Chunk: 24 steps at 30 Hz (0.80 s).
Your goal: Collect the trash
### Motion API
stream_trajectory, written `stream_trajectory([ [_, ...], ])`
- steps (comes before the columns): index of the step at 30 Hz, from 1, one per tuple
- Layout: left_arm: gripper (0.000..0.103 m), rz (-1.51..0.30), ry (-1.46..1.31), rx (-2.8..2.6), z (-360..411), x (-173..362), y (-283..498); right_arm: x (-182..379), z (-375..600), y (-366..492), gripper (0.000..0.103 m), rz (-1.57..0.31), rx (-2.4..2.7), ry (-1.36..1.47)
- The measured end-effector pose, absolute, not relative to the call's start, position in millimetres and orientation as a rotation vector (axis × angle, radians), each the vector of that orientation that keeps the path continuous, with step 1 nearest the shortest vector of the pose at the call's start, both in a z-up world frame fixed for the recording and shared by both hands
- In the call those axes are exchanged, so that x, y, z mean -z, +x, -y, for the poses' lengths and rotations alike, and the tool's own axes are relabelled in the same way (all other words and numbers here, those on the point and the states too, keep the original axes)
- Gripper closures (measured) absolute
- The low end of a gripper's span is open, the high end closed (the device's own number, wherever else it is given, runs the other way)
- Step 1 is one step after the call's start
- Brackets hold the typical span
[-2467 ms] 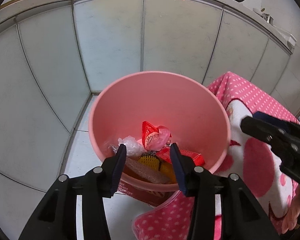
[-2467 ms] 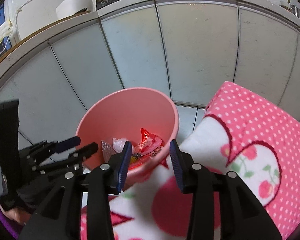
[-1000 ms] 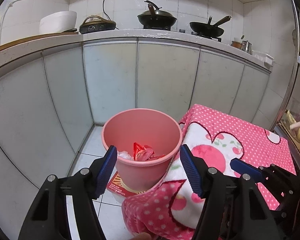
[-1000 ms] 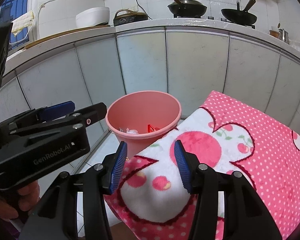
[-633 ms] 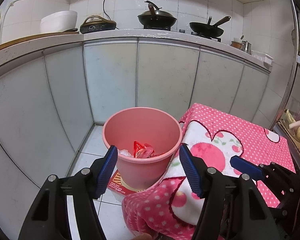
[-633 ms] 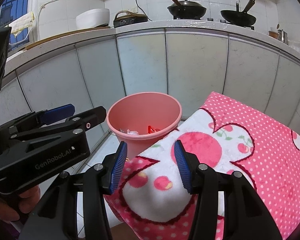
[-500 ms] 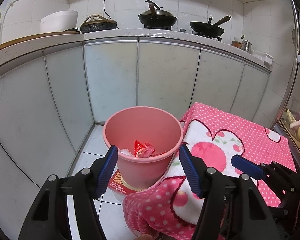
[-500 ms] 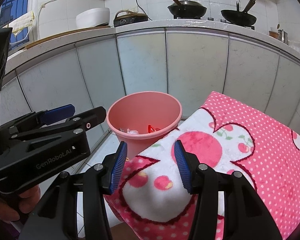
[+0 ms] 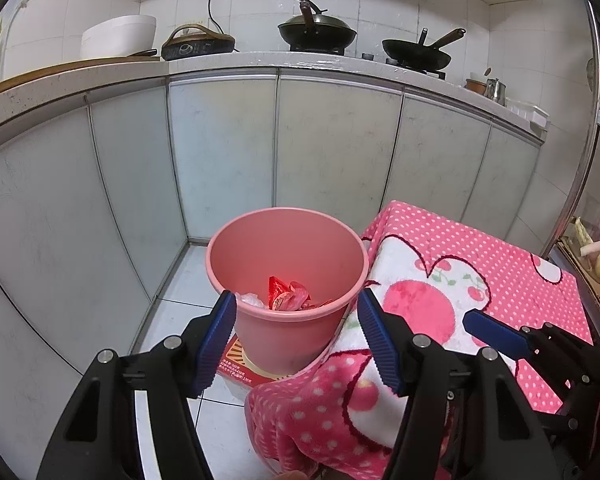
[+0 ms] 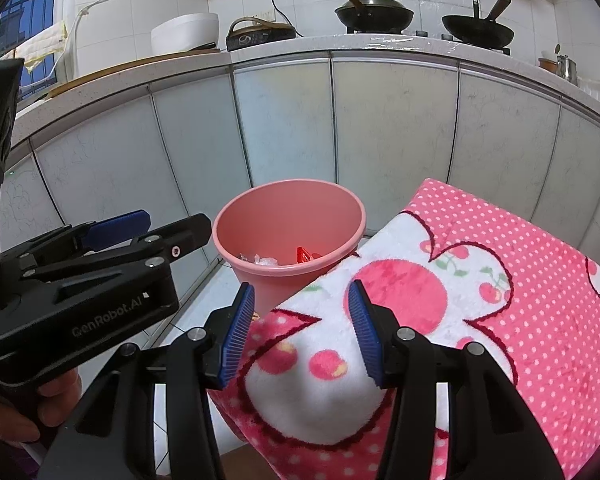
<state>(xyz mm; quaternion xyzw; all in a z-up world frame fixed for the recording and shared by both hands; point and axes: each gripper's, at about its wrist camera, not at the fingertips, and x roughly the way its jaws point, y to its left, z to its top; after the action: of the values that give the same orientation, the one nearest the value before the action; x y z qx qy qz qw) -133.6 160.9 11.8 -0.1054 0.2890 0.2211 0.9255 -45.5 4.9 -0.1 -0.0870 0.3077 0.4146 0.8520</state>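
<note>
A pink plastic bin (image 9: 296, 332) (image 10: 288, 276) stands on the tiled floor beside a cloth-covered table. Inside it lie red wrappers (image 9: 286, 298) (image 10: 305, 255) and a crumpled clear plastic piece (image 9: 251, 299). My left gripper (image 9: 296, 338) hovers above and in front of the bin, open, with nothing between its blue pads. My right gripper (image 10: 300, 328) is open too, empty, above the table's near left corner. The left gripper (image 10: 116, 236) also shows at the left of the right wrist view, and the right gripper's blue finger (image 9: 494, 334) shows at the right of the left wrist view.
A pink polka-dot cloth (image 9: 480, 264) (image 10: 500, 280) with cherry prints covers the table right of the bin. A red flat card (image 9: 236, 362) lies under the bin. Pale cabinet doors (image 9: 220, 160) run behind, with pans (image 9: 318, 34) and a rice cooker (image 9: 118, 36) on the counter. A hand (image 10: 56, 396) grips the left tool.
Both grippers have pulled back and up from the bin since the oldest frames, so the bin looks smaller and the counter shows. Over the last second nothing visibly moved.
</note>
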Motion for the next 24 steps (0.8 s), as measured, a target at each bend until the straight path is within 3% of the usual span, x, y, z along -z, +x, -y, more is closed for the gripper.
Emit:
stream_trajectory([
  [24, 0.041, -0.605, -0.22, -0.457, -160.1, -7.6, -130.3, -0.4, -7.5, -45.2, 0.053, -0.648, -0.868, -0.195],
])
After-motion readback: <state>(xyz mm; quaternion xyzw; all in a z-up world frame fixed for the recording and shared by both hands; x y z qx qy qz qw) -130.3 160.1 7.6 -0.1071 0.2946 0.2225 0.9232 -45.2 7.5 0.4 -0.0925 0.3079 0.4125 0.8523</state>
